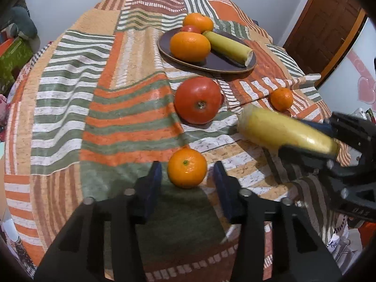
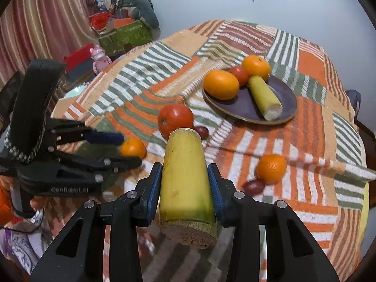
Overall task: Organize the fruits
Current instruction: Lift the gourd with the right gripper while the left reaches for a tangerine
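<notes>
A small orange lies on the striped tablecloth between the fingers of my left gripper, which stands open with a narrow gap on each side. In the right wrist view the left gripper straddles that same orange. My right gripper is shut on a yellow cut stalk piece, held above the cloth; in the left wrist view this gripper and the stalk piece appear at the right. A dark plate holds two oranges, a tomato and another stalk piece.
A big red tomato sits between the plate and the left gripper. Another small orange and two dark red small fruits lie on the cloth. A cluttered green box and a pink toy stand beyond the table's left edge.
</notes>
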The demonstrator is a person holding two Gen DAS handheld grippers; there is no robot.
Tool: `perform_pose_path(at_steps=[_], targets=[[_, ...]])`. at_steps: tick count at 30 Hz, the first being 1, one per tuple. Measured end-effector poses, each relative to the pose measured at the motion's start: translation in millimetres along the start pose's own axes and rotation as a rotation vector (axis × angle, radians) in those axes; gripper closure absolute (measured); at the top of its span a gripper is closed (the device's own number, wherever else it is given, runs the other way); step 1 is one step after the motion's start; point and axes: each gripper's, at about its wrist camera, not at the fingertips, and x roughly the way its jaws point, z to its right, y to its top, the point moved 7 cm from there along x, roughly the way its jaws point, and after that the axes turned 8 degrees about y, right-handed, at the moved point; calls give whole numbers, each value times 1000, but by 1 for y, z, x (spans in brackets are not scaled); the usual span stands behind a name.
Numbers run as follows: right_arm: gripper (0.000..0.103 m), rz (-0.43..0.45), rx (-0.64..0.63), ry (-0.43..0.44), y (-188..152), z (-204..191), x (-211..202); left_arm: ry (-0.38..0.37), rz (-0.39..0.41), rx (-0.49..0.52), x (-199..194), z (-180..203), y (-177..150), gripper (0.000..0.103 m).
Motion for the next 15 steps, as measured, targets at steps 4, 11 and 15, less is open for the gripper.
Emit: perform_pose_path(at_steps=[4, 11, 15], targets=[[67, -55, -10, 1, -14, 1, 4, 10, 6, 0, 2, -1, -2, 68], [66, -100, -31, 0, -11, 0, 16, 7, 9, -12, -1, -3, -1, 68], [66, -105, -27, -8, -8, 1, 24, 9, 19, -14, -6, -4, -1, 68]])
